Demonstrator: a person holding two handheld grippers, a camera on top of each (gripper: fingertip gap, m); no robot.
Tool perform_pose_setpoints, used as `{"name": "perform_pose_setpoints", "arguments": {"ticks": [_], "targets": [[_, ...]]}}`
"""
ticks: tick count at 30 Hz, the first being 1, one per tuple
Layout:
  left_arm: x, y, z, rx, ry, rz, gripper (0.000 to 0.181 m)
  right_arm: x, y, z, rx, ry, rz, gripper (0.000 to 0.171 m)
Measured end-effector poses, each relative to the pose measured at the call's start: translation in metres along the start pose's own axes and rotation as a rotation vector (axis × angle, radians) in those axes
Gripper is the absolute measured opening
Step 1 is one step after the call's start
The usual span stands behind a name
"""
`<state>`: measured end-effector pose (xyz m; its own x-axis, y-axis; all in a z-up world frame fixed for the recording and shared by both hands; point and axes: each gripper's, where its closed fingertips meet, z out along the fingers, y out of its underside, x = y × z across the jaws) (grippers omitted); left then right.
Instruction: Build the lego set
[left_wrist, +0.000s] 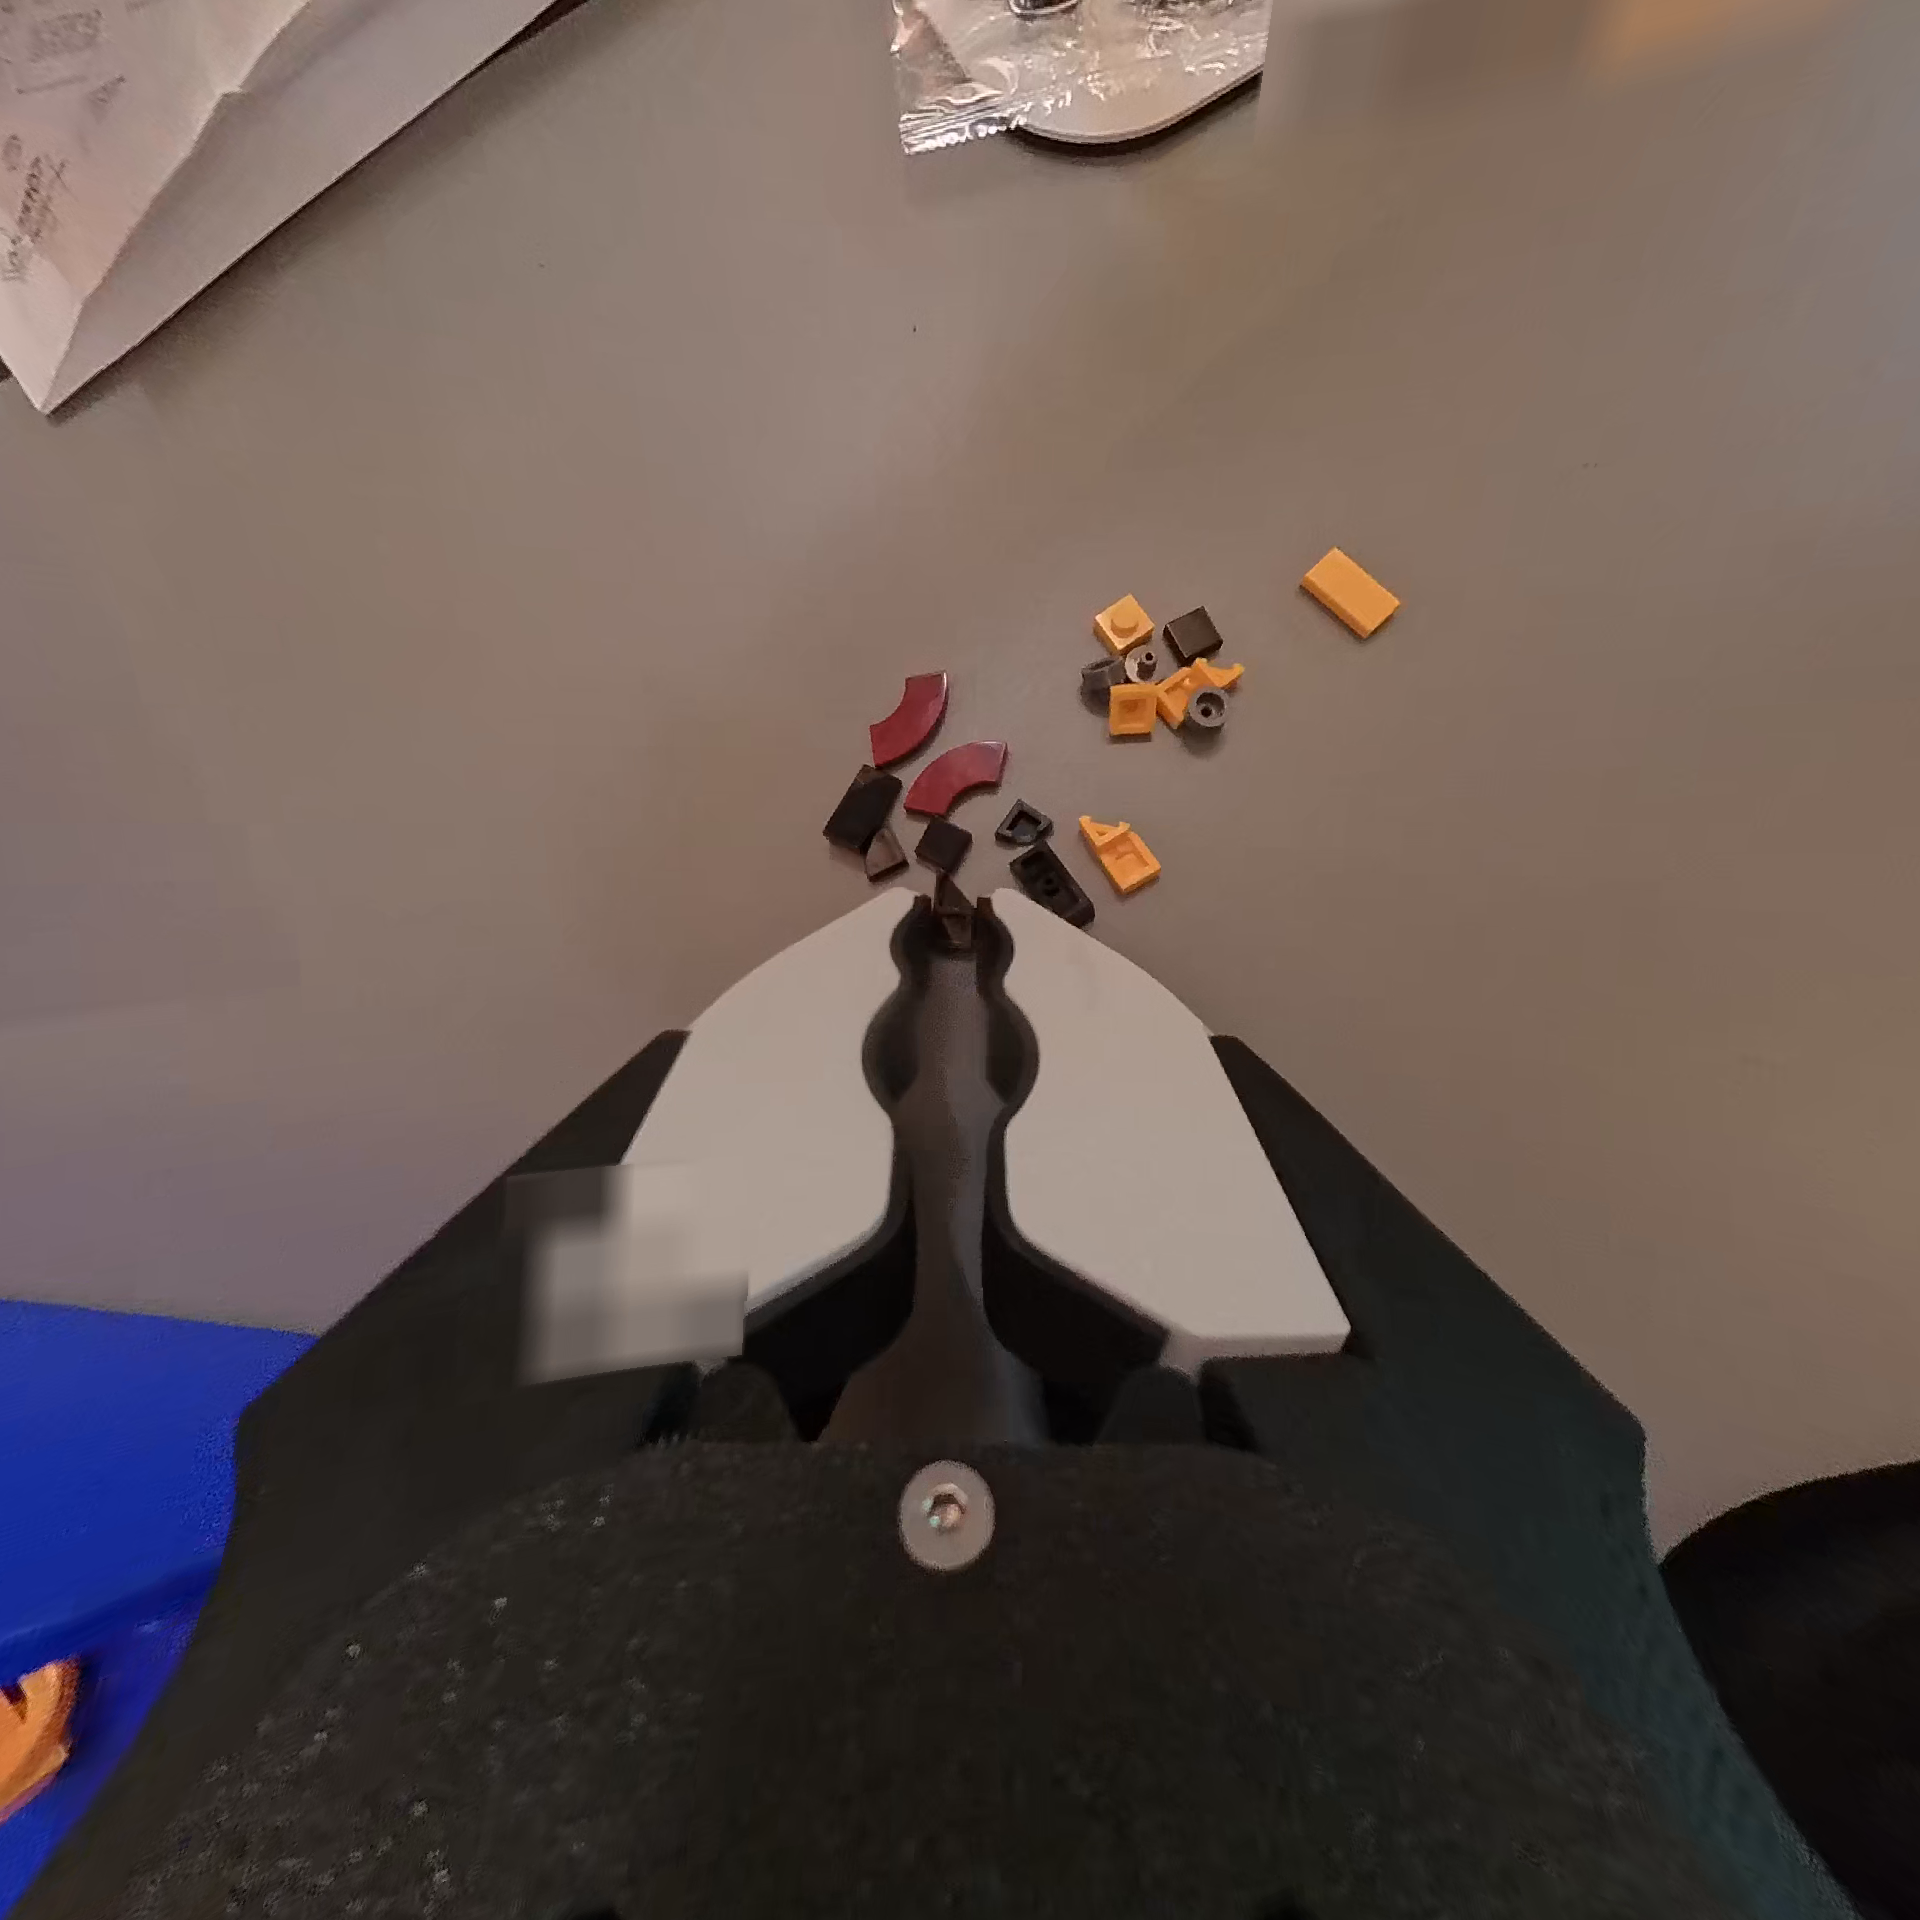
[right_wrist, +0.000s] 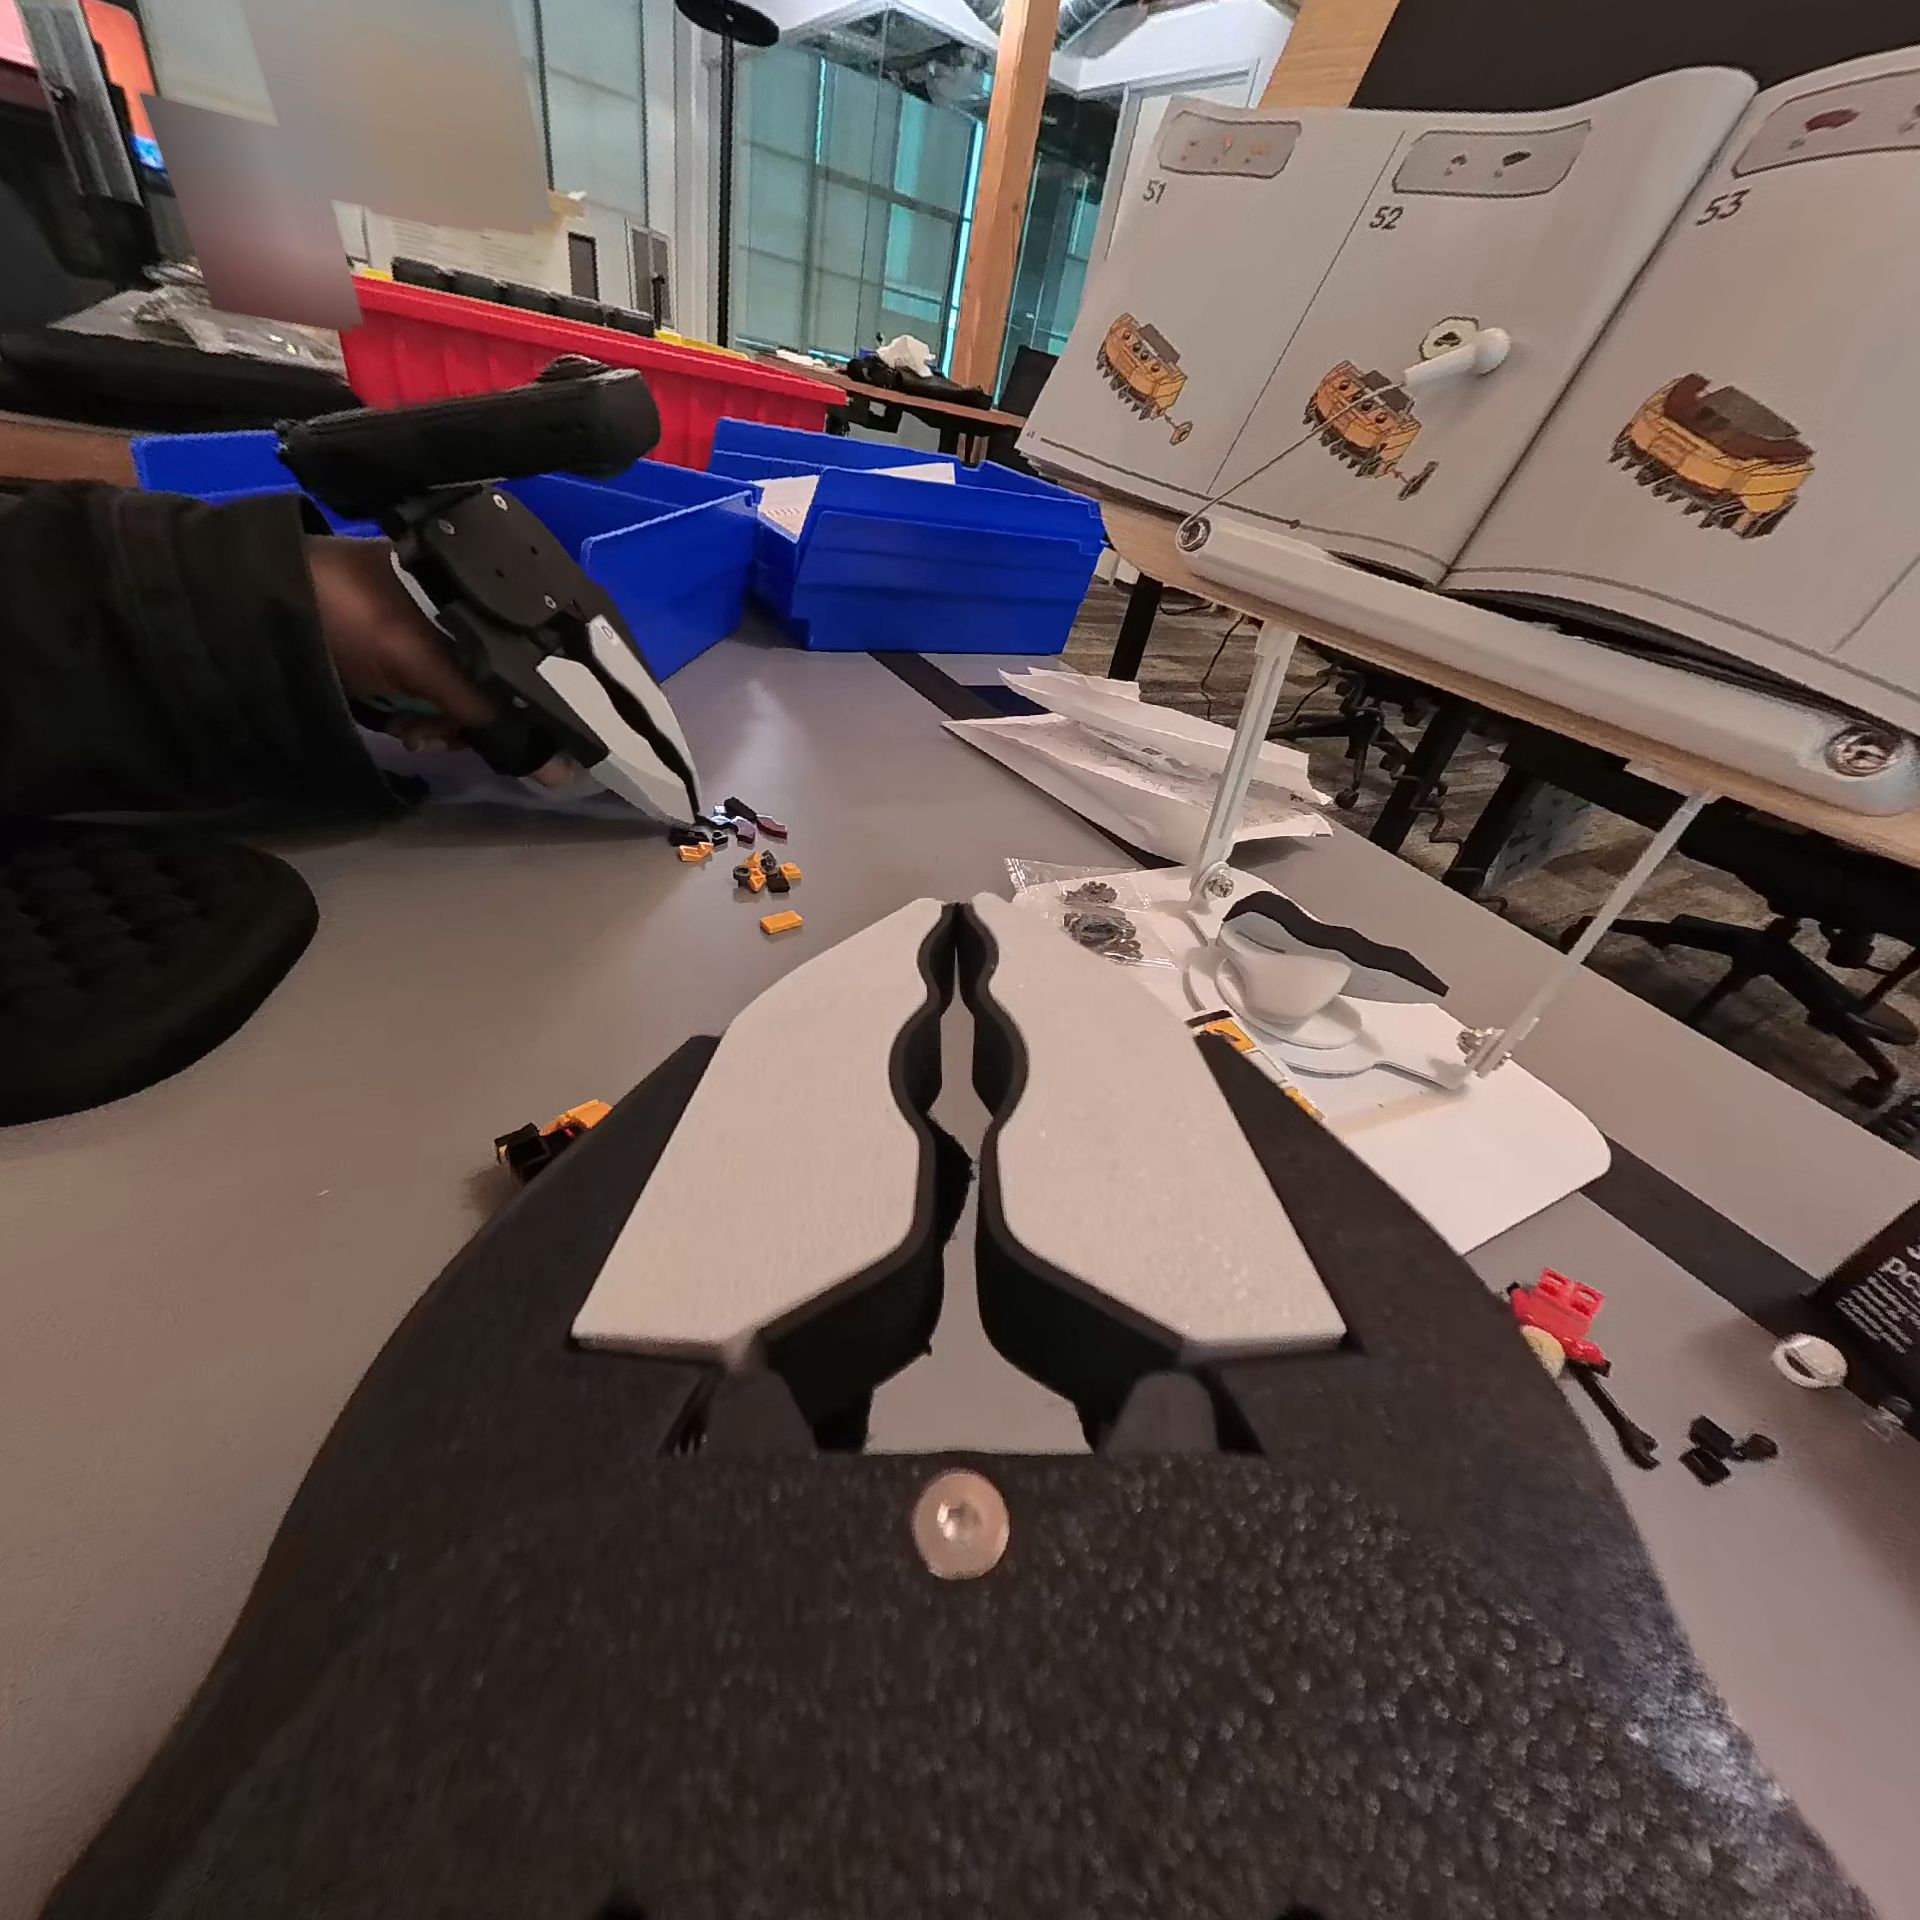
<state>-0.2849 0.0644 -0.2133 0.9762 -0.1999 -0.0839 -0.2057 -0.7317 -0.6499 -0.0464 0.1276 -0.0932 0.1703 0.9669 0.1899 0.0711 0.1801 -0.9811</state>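
In the left wrist view my left gripper (left_wrist: 951, 906) is shut on a small black lego piece (left_wrist: 953, 916) at its tips, at the near edge of a pile of loose pieces. The pile has two dark red curved tiles (left_wrist: 912, 717), several black pieces (left_wrist: 862, 812) and orange pieces (left_wrist: 1120, 854), with an orange flat tile (left_wrist: 1350, 591) apart at the right. In the right wrist view my right gripper (right_wrist: 956, 914) is shut and empty above the grey table (right_wrist: 416, 987). The left gripper (right_wrist: 686, 805) shows there at the left, tips down on the pile (right_wrist: 743, 847). A partly built orange and black model (right_wrist: 545, 1135) lies left of my right gripper.
An open instruction booklet (right_wrist: 1507, 343) rests on a white stand (right_wrist: 1455, 1143) at the right, with a clear bag of parts (right_wrist: 1091, 914) by its base. Blue bins (right_wrist: 914, 540) and a red bin (right_wrist: 582, 364) stand behind. A red piece (right_wrist: 1558, 1314) and small black pieces (right_wrist: 1720, 1449) lie at the right. A black pad (right_wrist: 125, 956) lies at the left. The tips of one gripper are about 30 cm away from the tips of the other. My right tips are about 20 cm from the orange flat tile (left_wrist: 1350, 591), my left tips only 9 cm. Seen from the right wrist view (right_wrist: 781, 922) as well.
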Motion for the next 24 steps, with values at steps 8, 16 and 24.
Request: {"name": "perform_pose_setpoints", "arguments": {"ticks": [8,16,24], "targets": [[0.005,-0.008,-0.011,0.043,0.027,0.111,0.007,-0.002,0.000,0.000,-0.004,-0.008,-0.003,0.000],[0.065,-0.059,-0.047,0.417,-0.014,0.680,0.007,-0.002,0.002,0.001,-0.009,-0.010,-0.006,0.000],[0.097,-0.060,-0.041,0.456,0.013,0.809,0.007,-0.003,0.003,0.001,-0.015,-0.017,-0.006,0.000]]}}
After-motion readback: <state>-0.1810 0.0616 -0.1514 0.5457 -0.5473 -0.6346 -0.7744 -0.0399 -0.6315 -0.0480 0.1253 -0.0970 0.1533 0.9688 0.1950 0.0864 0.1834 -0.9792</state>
